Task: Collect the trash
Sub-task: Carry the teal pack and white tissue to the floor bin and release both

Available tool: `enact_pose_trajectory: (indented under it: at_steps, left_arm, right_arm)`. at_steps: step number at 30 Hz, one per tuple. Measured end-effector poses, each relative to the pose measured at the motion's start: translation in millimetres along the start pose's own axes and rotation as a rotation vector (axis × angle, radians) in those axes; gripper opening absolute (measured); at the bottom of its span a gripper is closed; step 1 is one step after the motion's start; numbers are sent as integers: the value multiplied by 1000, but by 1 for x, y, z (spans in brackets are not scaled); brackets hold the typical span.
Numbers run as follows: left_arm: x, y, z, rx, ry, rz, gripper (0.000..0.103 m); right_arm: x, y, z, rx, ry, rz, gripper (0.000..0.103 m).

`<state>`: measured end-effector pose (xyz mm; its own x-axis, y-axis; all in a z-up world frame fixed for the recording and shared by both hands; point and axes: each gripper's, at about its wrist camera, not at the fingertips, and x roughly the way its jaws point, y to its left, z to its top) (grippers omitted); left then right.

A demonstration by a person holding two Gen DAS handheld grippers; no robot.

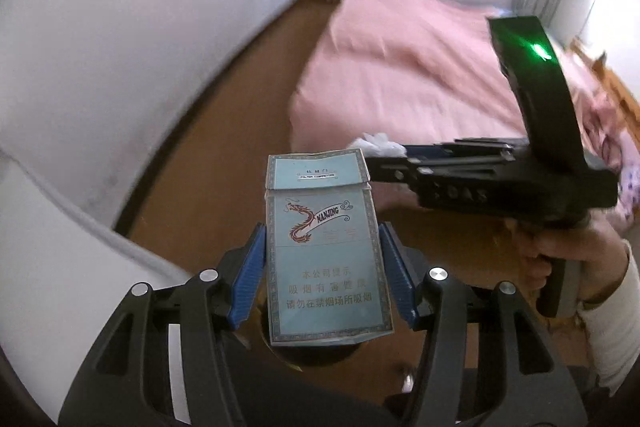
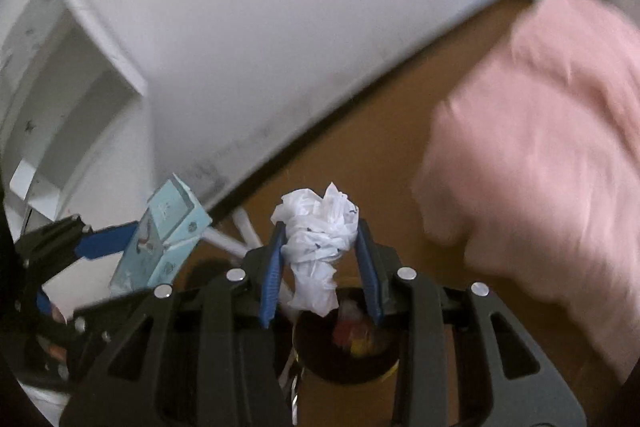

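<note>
Left gripper [image 1: 322, 259]: blue pads clamped on a cigarette pack [image 1: 325, 251] (upright). Right gripper [image 2: 320, 267]: pads pinching a crumpled white wrapper [image 2: 318, 243] above a bin [image 2: 348, 359].

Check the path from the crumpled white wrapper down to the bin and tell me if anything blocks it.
Nothing visible blocks it. The right gripper is shut on the crumpled white wrapper, right above the open mouth of the bin. The left gripper with its cigarette pack is off to the side.
</note>
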<state>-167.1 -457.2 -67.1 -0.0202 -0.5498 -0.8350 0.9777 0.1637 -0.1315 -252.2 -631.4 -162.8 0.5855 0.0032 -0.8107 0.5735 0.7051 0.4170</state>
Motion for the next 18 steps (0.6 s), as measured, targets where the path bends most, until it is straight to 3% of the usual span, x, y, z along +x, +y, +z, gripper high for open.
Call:
enact_pose_trajectory:
  at_steps: [6, 10, 14, 15, 18]
  left_arm:
    - [121, 0, -60, -145, 266, -43, 55]
    - [202, 17, -103, -197, 422, 35, 55]
    - [271, 39, -150, -306, 606, 37, 55]
    - [268, 40, -161, -323, 620, 24, 55]
    - [258, 39, -151, -333, 559, 6, 55]
  right_arm:
    - [117, -78, -54, 166, 276, 24, 35]
    - [200, -93, -104, 279, 464, 54, 35]
    - [245, -106, -146, 383, 549, 17, 35]
    - [250, -106, -154, 397, 563, 17, 35]
    - [256, -107, -164, 386, 574, 5, 35]
